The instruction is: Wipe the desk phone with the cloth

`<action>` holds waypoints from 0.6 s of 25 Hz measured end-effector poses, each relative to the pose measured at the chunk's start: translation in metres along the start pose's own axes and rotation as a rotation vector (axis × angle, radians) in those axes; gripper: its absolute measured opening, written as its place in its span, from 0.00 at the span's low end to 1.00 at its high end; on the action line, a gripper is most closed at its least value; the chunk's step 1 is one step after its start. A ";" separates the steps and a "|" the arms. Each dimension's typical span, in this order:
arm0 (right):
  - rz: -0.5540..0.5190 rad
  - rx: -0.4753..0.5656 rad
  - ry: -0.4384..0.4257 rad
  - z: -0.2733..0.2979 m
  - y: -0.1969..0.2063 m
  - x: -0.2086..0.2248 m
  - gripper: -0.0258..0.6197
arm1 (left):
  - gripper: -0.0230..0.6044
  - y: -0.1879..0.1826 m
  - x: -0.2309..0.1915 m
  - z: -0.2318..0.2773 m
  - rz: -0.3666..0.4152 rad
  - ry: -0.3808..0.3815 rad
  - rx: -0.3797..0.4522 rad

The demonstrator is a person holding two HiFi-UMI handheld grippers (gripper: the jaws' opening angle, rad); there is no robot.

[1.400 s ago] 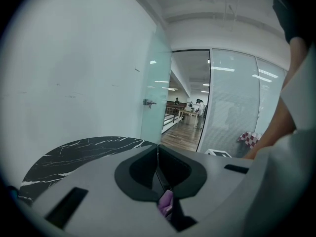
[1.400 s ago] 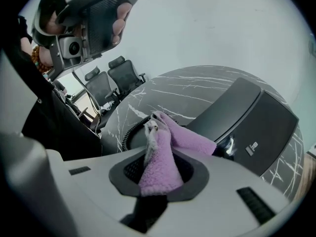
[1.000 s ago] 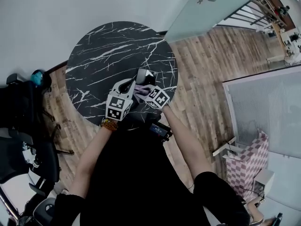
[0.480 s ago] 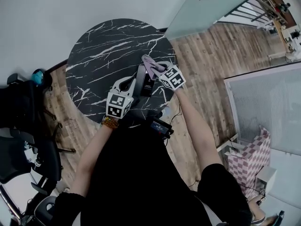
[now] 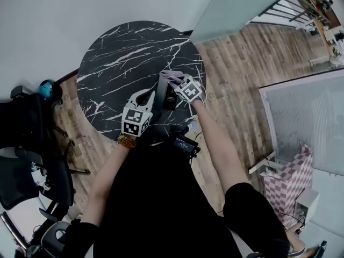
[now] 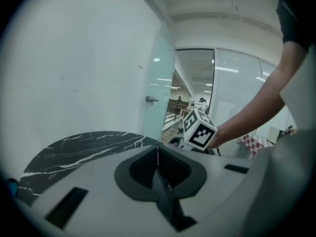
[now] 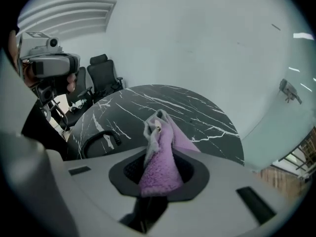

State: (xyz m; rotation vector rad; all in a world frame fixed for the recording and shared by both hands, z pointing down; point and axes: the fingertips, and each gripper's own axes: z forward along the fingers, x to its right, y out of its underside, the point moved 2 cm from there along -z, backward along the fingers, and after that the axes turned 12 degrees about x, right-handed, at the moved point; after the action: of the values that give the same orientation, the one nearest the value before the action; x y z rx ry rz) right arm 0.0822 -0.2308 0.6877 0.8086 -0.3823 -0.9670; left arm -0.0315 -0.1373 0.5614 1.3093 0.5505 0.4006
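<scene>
A round black marble tabletop [image 5: 118, 58] is seen in the upper centre of the head view. It is set against a pale wall, with wooden floor [image 5: 236, 74] to its right and a frosted glass door [image 5: 236, 9] in the upper right. Dark office chairs [image 5: 21, 144] are grouped along the left edge of the frame.

The desk phone [image 5: 166, 97] is placed on the near right part of the tabletop, close to its edge and just above the person's body in the picture.

The left tool [image 5: 148, 97] is held just beside the phone's left side. In the left gripper view its jaws are seen pressed together along a thin line, and nothing is made out between them.

The right tool [image 5: 178, 81] is positioned over the phone's upper right end. Its jaws are clenched on the purple cloth [image 7: 160, 167], which is bunched upward between them in the right gripper view. In the head view the cloth is laid against the far end of the phone.
</scene>
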 end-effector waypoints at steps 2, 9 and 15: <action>0.040 0.009 0.012 0.002 0.001 -0.002 0.16 | 0.07 0.000 -0.002 -0.002 -0.002 -0.006 -0.002; 0.139 0.010 0.014 0.007 0.005 -0.002 0.16 | 0.07 0.004 -0.010 -0.005 -0.012 -0.022 -0.007; 0.146 0.020 0.033 0.008 0.007 -0.006 0.16 | 0.07 0.003 -0.006 -0.001 -0.002 -0.003 -0.011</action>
State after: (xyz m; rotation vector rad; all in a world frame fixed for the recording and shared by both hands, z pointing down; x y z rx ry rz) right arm 0.0781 -0.2270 0.6981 0.8022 -0.4172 -0.8145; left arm -0.0365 -0.1393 0.5649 1.2982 0.5466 0.3991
